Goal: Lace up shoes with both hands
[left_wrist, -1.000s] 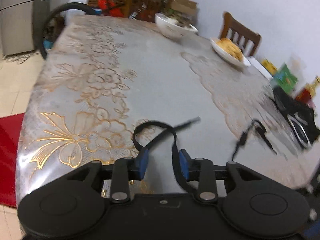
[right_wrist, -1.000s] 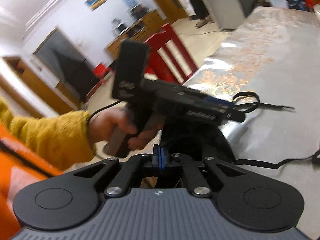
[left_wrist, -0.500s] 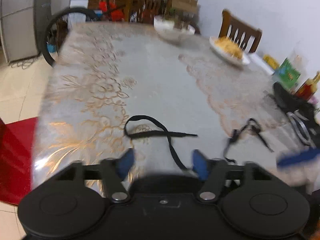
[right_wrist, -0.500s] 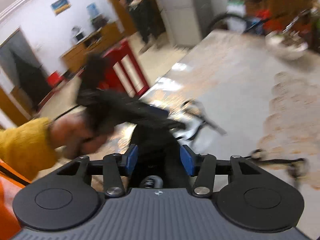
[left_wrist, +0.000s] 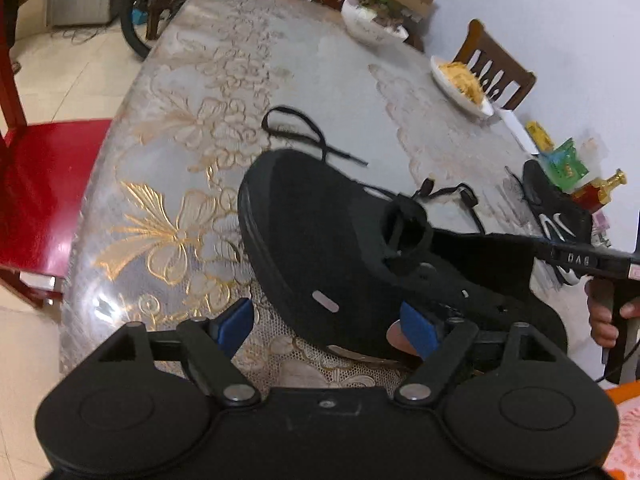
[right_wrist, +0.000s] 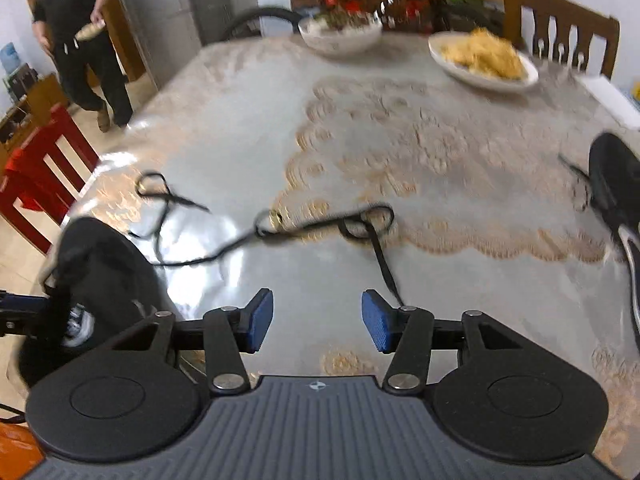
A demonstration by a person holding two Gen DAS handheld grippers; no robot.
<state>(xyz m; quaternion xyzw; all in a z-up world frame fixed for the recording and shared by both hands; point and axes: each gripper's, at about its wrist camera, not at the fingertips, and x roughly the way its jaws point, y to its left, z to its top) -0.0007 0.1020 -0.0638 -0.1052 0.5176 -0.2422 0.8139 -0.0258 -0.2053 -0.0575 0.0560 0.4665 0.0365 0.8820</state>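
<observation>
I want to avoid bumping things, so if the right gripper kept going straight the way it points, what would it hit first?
Probably the bare table: the open right gripper points down at it. The black lace lies just right of that line; depth is uncertain.

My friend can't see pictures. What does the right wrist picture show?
The open right gripper hangs over a table with black laces lying loose. A black shoe sits at the left, another shoe at the right.

Evenly lit indoors; white glare on the glossy tablecloth (right_wrist: 224,256) left of the open pads. Motion-blurred ahead in the right view, sharper left. Fisheye-bent edges, dark corners.
</observation>
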